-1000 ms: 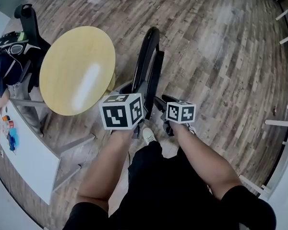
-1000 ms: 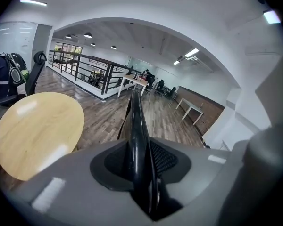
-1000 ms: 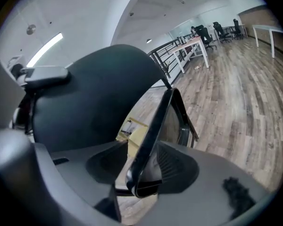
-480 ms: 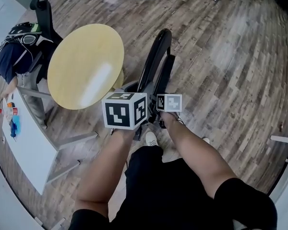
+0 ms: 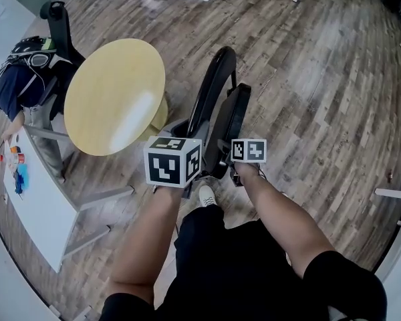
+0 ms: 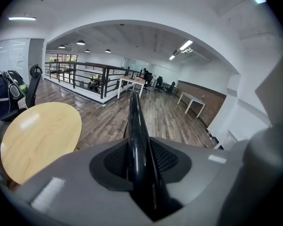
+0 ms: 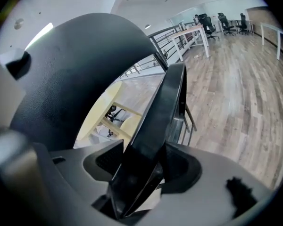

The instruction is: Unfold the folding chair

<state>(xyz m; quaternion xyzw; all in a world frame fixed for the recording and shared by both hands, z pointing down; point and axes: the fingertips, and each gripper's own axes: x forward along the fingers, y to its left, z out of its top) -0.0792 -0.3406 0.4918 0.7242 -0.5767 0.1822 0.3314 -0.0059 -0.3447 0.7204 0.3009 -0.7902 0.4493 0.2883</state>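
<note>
The black folding chair (image 5: 212, 89) stands upright on the wood floor, its seat panel (image 5: 235, 120) tilted slightly off the back frame. My left gripper (image 6: 140, 163) is shut on the glossy black frame tube (image 6: 134, 126); its marker cube (image 5: 172, 160) sits at the chair's near end. My right gripper (image 7: 144, 166) straddles the seat panel's edge (image 7: 165, 107). Its jaws have just been opening, and a gap shows at the left pad. The dark backrest (image 7: 80, 79) fills that view's left.
A round yellow table (image 5: 113, 95) stands just left of the chair. Further left are a seated person (image 5: 17, 85), an office chair (image 5: 57, 15) and a white table (image 5: 40, 212) with small items. My legs and shoe (image 5: 207, 194) are under the grippers.
The right gripper went from beside the chair in toward it, then down, and now straddles the seat's edge. The seat panel shows more apart from the back frame. The left gripper stayed on the tube.
</note>
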